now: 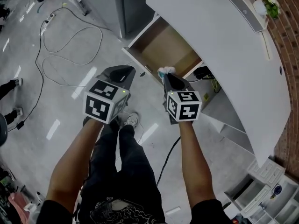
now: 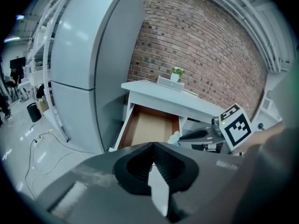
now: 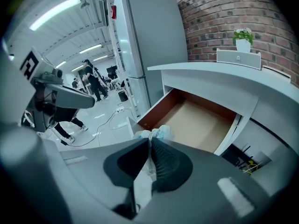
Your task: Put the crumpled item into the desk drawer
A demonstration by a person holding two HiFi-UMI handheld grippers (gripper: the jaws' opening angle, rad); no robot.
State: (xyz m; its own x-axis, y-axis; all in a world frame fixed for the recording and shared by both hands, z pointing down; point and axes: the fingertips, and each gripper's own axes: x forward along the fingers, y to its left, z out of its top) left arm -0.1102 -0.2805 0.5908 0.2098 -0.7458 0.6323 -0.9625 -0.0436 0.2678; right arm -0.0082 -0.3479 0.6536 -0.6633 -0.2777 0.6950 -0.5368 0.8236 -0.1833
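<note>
Our left tongs (image 1: 127, 72) are pressed together, holding nothing. To the right, our right tongs (image 1: 167, 76) are clamped on the pale crumpled item (image 1: 167, 70), held at the near front edge of the open drawer (image 1: 163, 48) under the white bench (image 1: 219, 36).

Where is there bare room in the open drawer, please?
The open wooden drawer has a brown floor bare between its walls. The right gripper, shut on the crumpled pale item, hangs at its front edge. The white desk holds a potted plant at its back edge.

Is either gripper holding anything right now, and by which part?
The right gripper pinches the crumpled item by its near end. The left gripper is shut on nothing.
</note>
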